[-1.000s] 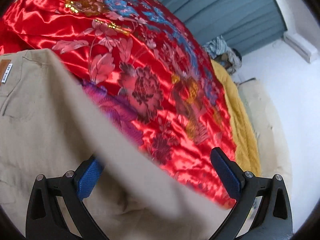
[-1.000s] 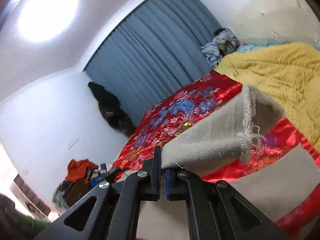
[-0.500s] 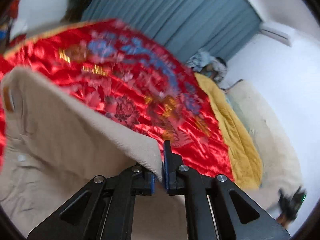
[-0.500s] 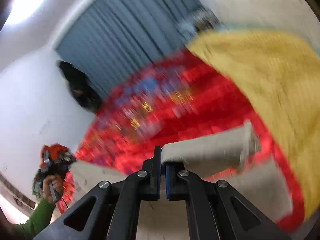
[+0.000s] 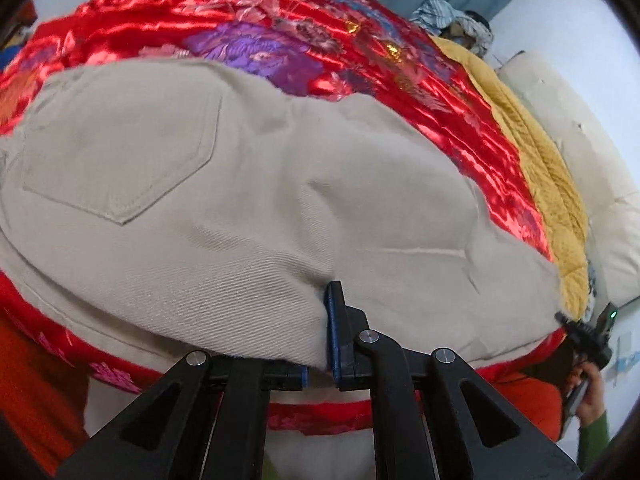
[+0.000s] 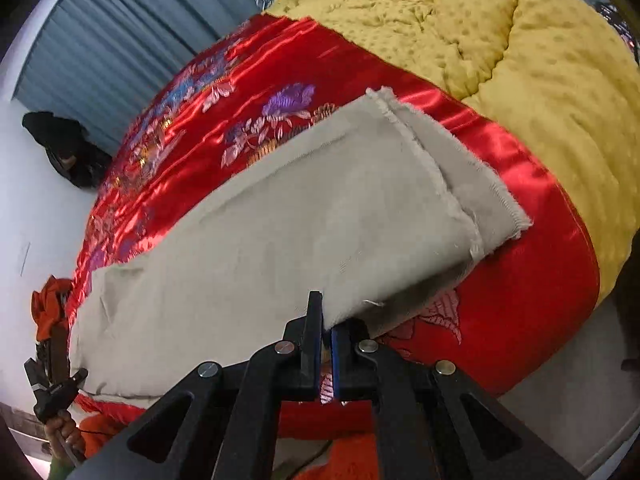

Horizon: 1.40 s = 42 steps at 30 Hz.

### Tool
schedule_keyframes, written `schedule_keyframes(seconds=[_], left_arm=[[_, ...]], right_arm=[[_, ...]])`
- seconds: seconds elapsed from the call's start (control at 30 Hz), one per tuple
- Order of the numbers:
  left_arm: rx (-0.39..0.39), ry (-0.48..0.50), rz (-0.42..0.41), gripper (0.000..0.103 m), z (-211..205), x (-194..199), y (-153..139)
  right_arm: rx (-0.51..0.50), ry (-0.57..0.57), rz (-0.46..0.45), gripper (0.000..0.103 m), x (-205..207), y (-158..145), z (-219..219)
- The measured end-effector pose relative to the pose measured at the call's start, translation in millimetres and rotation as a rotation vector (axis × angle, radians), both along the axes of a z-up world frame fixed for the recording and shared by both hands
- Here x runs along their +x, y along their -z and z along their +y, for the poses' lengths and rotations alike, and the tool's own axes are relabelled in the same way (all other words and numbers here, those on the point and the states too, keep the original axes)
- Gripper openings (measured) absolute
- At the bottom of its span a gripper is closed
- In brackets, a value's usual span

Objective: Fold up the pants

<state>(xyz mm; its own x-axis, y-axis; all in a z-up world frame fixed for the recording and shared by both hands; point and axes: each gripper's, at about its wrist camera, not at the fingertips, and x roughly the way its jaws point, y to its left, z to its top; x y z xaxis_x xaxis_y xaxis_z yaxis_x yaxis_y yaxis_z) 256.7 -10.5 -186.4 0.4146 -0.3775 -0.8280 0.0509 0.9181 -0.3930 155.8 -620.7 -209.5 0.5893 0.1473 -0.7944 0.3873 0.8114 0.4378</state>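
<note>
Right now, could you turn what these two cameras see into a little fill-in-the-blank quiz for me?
1. Both grippers are pinching the ____ pants.
2. The pants lie on a shiny ____ floral bedspread.
3. Beside the bedspread lies a quilted ____ blanket.
4. The left gripper holds the end with the back ____.

Missing words: beige, red, yellow, pocket

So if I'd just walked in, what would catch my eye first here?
Probably the shiny red floral bedspread covering the bed, with beige pants laid across it, one leg folded onto the other. A black left gripper and right gripper each pinch the near edge of the fabric. A bumpy yellow quilt is heaped beyond the pant hems.
</note>
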Motion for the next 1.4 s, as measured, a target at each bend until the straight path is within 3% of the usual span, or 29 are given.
schedule_keyframes(seconds=[0.07, 0.13, 0.2, 0.23, 0.3, 0.37, 0.43, 0.47, 0.57, 0.7, 0.8, 0.83, 0.93, 1.0, 1.07, 1.1, 1.13, 1.23, 1.33, 1.4], left_arm=[[0.017, 0.002, -0.003, 0.007, -1, -2, 2], [0.020, 0.000, 0.001, 0.007, 1, -4, 6], [0.019, -0.003, 0.003, 0.007, -2, -3, 11], [0.019, -0.004, 0.000, 0.007, -2, -4, 10], [0.014, -0.004, -0.025, 0.007, -4, -9, 4], [0.031, 0.012, -0.062, 0.007, -11, -14, -3], [0.052, 0.037, -0.051, 0.007, -17, -16, 2], [0.049, 0.048, -0.026, 0.007, -21, -17, 10], [0.063, 0.052, 0.006, 0.007, -28, -19, 23], [0.105, 0.083, -0.006, 0.007, -33, -20, 26], [0.135, 0.086, 0.005, 0.017, -33, -23, 21], [0.157, 0.086, 0.017, 0.031, -33, -27, 16], [0.214, 0.090, -0.010, 0.055, -25, -54, -6], [0.258, 0.084, -0.075, 0.057, -20, -74, -28], [0.273, 0.097, -0.150, 0.061, -23, -80, -49], [0.276, 0.101, -0.173, 0.067, -26, -78, -55], [0.272, 0.116, -0.210, 0.074, -32, -73, -62], [0.278, 0.152, -0.281, 0.078, -51, -49, -63], [0.311, 0.195, -0.229, 0.078, -67, -21, -30], [0.366, 0.224, -0.146, 0.075, -74, -11, -3]], right_arm=[[0.013, 0.023, -0.027, 0.018, -3, -7, -1], [0.030, 0.063, -0.062, 0.049, -5, -11, -7], [0.043, 0.115, -0.091, 0.050, -4, -10, -18], [0.060, 0.137, -0.084, 0.042, -4, -9, -21], [0.058, 0.160, -0.043, 0.004, 5, -6, -28], [-0.013, 0.128, -0.054, 0.004, 9, -16, -25], [-0.162, 0.075, -0.073, 0.004, 13, -35, -15], [-0.183, 0.079, -0.072, 0.004, 13, -36, -15], [-0.167, 0.156, 0.001, 0.004, 7, -14, -34], [-0.170, 0.169, 0.044, 0.004, 8, 1, -36], [-0.224, 0.162, 0.075, 0.005, 11, -1, -31], [-0.228, 0.166, 0.078, 0.015, 9, -3, -31], [-0.244, 0.228, 0.090, 0.044, -4, -11, -34], [-0.336, 0.332, 0.115, 0.052, -21, -26, -31], [-0.386, 0.361, 0.087, 0.052, -30, -40, -23], [-0.387, 0.337, 0.048, 0.052, -30, -48, -17], [-0.386, 0.289, 0.007, 0.052, -27, -55, -9], [-0.336, 0.103, -0.058, 0.052, 0, -56, 12], [-0.261, 0.051, -0.008, 0.052, 22, -29, 10], [-0.198, 0.086, 0.097, 0.051, 27, 2, -6]])
